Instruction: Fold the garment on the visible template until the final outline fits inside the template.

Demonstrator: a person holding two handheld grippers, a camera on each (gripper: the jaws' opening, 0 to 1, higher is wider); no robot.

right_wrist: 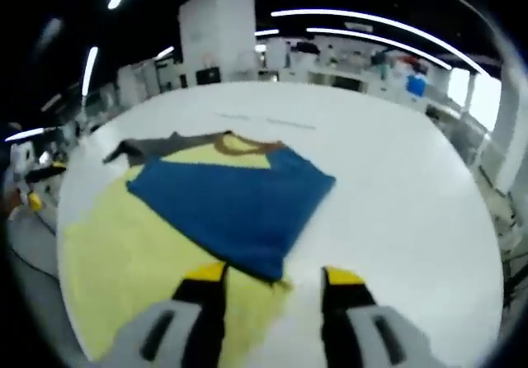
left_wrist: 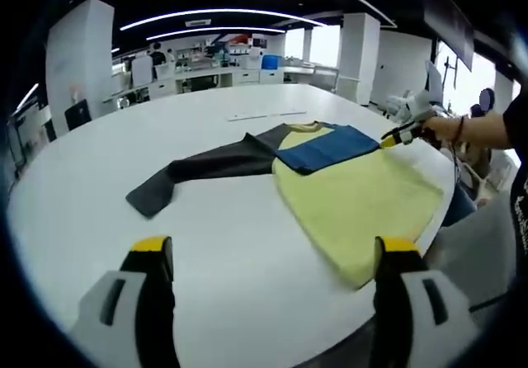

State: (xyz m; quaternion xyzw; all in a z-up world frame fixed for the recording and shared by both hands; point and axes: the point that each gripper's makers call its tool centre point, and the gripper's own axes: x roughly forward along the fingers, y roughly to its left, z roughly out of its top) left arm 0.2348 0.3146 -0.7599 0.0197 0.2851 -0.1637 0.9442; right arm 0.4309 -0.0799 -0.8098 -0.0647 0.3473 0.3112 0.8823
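White desk (left_wrist: 231,252), round and broad, carrying everything. Spread across its far half: a shirt (left_wrist: 363,199) with a pale yellow body, lying flat, hem hanging close to the desk edge nearest the person.

Blue sleeve (right_wrist: 227,203) already folded inward across the chest, lying on top of the yellow, cuff end near the lower edge in the right gripper view. Grey sleeve (left_wrist: 206,170) not yet folded: stretched straight out to the side, well clear of the body, cuff resting on bare desk. Collar (left_wrist: 304,126) on the far side, mustard-trimmed. Thin pale marks (left_wrist: 268,116) on the desk just past the collar, possibly part of a template outline; too faint to tell.

Judged step: sleeves being brought in, one done, one left; halfway at most, with the body fold to follow.

Right gripper (right_wrist: 272,277) low over the blue cuff, fingers (right_wrist: 205,274) spread apart with nothing between them, cuff corner lying just between and ahead of them. In the left gripper view, seen at the far shirt edge beside the blue fold, held by a hand (left_wrist: 445,127).

Left gripper (left_wrist: 272,248) back from the cloth, over bare desk, fingers (left_wrist: 150,245) wide and empty.

Next move probably calls for reaching the left gripper to the grey cuff, pinching one layer, and carrying it over the chest without dragging the body.
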